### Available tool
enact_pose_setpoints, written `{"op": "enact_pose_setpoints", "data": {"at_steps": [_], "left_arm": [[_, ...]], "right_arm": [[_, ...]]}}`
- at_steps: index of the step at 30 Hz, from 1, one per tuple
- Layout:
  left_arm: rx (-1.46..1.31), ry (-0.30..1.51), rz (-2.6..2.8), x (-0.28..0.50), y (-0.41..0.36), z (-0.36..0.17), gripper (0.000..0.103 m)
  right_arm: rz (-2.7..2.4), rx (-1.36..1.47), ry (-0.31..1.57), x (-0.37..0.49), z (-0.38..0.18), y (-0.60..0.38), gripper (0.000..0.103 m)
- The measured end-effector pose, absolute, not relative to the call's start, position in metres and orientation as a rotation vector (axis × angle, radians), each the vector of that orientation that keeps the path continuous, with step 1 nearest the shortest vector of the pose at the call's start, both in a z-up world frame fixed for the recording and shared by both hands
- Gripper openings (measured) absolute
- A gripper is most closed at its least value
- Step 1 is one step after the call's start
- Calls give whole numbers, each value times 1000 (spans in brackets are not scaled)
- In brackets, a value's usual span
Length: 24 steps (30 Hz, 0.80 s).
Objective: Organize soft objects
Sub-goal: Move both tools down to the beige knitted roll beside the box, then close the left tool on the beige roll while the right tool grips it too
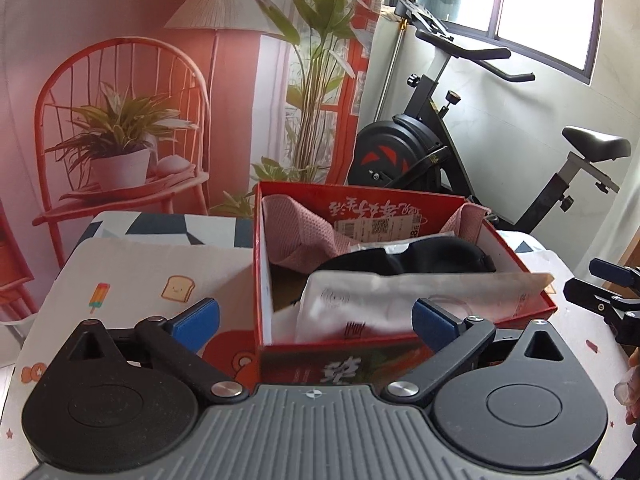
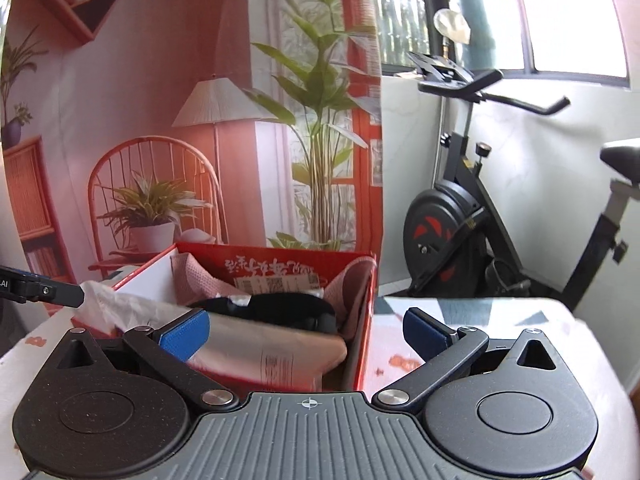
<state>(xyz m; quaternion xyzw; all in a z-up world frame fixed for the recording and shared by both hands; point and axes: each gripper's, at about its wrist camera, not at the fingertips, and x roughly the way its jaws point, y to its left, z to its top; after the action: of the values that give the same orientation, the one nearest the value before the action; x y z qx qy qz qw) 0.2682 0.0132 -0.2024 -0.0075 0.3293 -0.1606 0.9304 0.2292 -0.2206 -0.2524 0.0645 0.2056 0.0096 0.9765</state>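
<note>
Printed tablecloth (image 1: pixel 132 276) bears red box (image 1: pixel 400 354); exercise bike (image 1: pixel 432 140) behind.

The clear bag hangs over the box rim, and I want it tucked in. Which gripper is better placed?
Probably the right gripper: open, and the bag lies just ahead of its fingers, inside the red box. The left gripper, also open, faces the bag's other end.

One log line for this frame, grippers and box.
left gripper open | right gripper open | plastic packet lying across red box | nothing held
</note>
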Motion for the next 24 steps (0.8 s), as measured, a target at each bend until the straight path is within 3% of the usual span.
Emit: {"op": "enact_pose_setpoints", "data": {"at_steps": [7, 12, 14, 17, 21, 24], "left_arm": [[-49, 726, -315, 254, 23, -236, 103], [-77, 800, -319, 258, 20, -270, 99], [-84, 837, -321, 262, 15, -284, 94], [-101, 889, -325, 267, 9, -302, 83], [-101, 923, -333, 270, 1, -317, 76], [-96, 934, -343, 270, -3, -324, 62]], "right_arm": [[-5, 152, 513, 210, -299, -225, 102], [-18, 198, 630, 208, -343, -230, 88], [-19, 242, 662, 210, -356, -232, 78], [-26, 295, 691, 214, -370, -232, 71], [-6, 327, 718, 220, -379, -229, 67], [2, 323, 739, 222, -382, -227, 61]]}}
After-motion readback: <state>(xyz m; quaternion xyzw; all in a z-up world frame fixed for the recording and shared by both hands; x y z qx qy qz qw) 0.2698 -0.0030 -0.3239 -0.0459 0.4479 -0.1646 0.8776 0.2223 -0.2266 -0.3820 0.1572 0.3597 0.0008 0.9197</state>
